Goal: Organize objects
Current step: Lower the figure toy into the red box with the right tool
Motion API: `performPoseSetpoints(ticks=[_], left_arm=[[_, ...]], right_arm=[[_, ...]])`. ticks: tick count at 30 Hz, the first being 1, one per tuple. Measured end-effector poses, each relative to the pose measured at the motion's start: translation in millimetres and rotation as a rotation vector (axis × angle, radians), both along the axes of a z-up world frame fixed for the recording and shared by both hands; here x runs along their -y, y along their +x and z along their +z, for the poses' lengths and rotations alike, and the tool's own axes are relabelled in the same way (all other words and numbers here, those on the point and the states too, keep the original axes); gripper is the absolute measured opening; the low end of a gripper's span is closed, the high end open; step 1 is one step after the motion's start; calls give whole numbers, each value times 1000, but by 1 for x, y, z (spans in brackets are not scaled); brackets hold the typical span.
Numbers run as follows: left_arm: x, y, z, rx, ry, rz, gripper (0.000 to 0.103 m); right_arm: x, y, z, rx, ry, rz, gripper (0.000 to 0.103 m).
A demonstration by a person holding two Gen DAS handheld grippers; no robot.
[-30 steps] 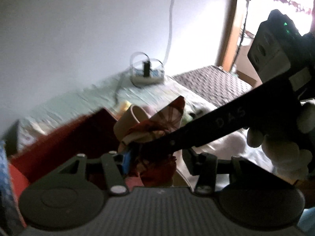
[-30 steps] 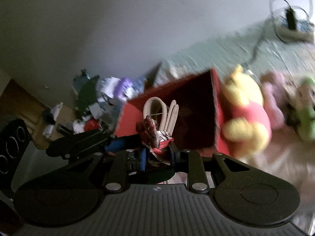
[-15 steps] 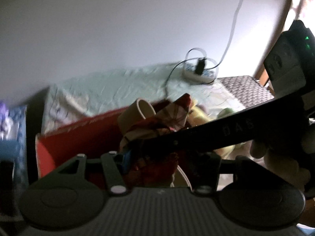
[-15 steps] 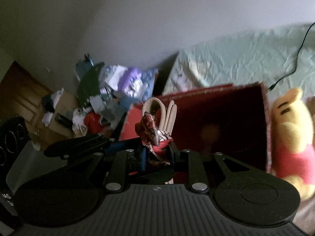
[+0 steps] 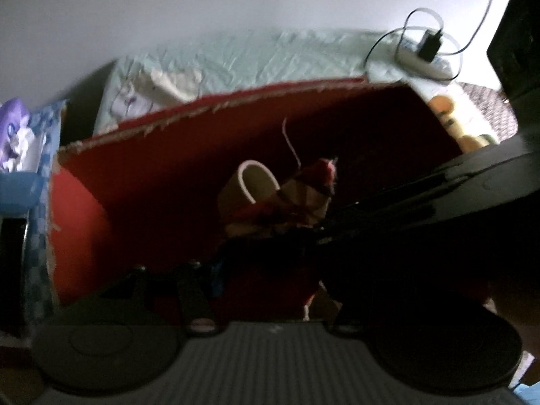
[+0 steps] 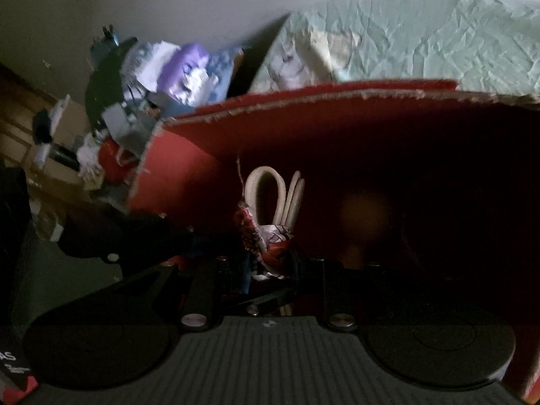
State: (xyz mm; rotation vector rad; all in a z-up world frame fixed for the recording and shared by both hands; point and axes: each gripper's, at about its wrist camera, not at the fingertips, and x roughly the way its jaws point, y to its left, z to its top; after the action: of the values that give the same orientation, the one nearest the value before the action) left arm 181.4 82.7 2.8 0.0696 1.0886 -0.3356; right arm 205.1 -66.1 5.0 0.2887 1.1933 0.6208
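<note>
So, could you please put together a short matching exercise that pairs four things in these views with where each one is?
Things:
1. red box
2. patterned bag
3. charger
4. purple toy

Places:
A. plugged in at the far right on the green sheet
B. held over the box's opening
C. in the clutter left of the box
D. open, right in front of both grippers

Pairs: 1-D, 2-B, 3-A, 4-C

Black tongs [image 6: 266,270], ribbed grey base, silver screws.
</note>
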Motion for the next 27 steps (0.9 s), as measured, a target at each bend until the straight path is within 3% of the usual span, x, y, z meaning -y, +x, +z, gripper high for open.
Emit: performPoseSetpoints(ticks=[10,20,24,27], left_arm=[[13,11,-14,-54,140,-7,69],[13,16,-19,-88,164,27,75],[13,15,-18,-83,164,46,76],[12,14,-16,-80,158,65,80]], right_arm=[[-1,7,-16,-59,-55,-26,26],[3,8,-18,-54,-86,-74,30],[15,8,-15,-41,-13,-126,30],[27,12,-19,-82,59,-177,29]])
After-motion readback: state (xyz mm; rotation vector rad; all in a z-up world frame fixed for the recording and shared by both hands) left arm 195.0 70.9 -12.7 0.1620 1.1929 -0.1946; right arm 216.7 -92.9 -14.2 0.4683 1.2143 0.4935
